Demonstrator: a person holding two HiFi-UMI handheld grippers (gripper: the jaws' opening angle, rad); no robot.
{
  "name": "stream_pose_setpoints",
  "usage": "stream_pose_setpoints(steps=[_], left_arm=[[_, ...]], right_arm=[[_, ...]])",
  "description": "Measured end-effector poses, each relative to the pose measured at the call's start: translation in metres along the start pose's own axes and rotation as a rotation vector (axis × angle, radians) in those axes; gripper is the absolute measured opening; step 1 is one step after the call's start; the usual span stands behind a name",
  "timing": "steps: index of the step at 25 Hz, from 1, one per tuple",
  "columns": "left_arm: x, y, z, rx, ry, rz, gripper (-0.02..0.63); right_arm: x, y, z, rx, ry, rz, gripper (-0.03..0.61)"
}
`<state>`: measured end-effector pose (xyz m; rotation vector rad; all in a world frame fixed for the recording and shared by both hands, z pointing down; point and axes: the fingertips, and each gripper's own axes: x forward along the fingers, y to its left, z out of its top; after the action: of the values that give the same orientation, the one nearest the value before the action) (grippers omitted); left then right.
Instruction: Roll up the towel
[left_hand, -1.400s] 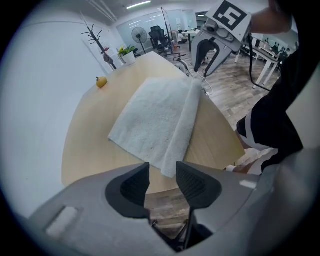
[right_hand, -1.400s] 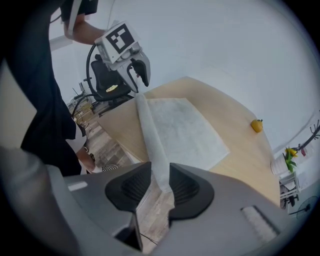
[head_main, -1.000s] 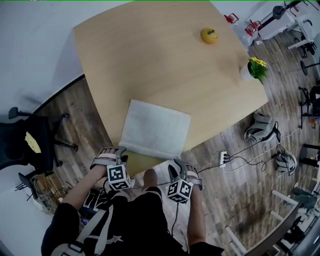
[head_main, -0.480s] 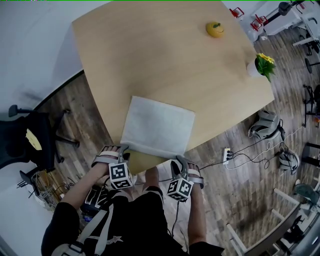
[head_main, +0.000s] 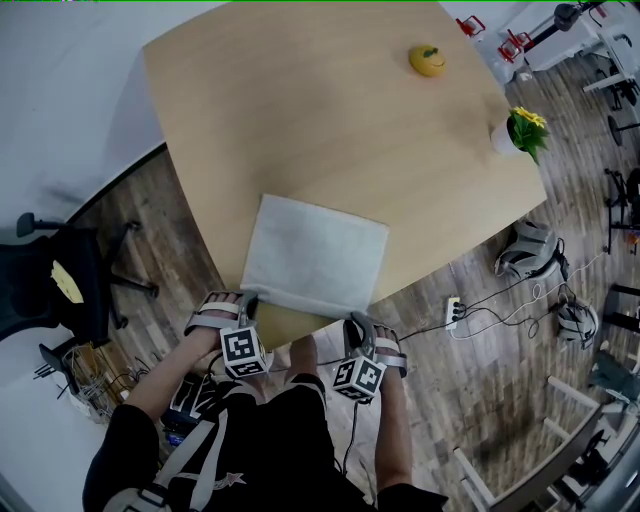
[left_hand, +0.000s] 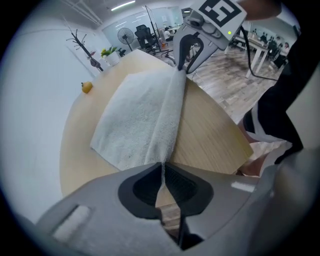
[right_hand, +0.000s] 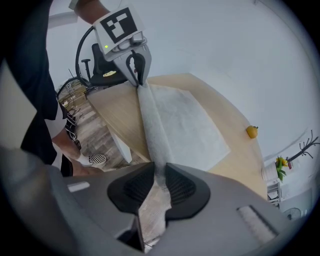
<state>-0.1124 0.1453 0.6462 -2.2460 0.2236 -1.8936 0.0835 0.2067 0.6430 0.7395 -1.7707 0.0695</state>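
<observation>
Towel (head_main: 315, 255) on light-wood table (head_main: 300, 110) nr edge; plank floor (head_main: 470, 390) below

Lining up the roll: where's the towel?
Head view: towel at the near edge of the table; left gripper and right gripper, jaws just closing, pinch its near corners.

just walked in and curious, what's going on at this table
A person at the near edge of the table holds a tool in each hand. The left tool and right tool have just been closing, each on a near corner of the towel, and both pinch its near edge. The rest of the towel lies flat, not yet rolled. A yellow fruit and a potted flower sit at the far side, untouched.
</observation>
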Motion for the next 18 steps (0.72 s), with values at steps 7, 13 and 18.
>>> stream_pose_setpoints(steps=[7, 13, 18], left_arm=[[-0.002, -0.003, -0.005, 0.026, 0.008, 0.029, 0.031], [-0.014, -0.020, -0.013, 0.027, 0.019, -0.012, 0.029], [-0.021, -0.038, -0.023, 0.023, 0.022, -0.041, 0.031]], right_arm=[[-0.007, -0.001, 0.005, 0.012, 0.004, -0.038, 0.037], [-0.015, 0.014, 0.007, 0.010, 0.002, -0.007, 0.031], [-0.017, 0.039, 0.003, 0.023, -0.004, 0.037, 0.031]])
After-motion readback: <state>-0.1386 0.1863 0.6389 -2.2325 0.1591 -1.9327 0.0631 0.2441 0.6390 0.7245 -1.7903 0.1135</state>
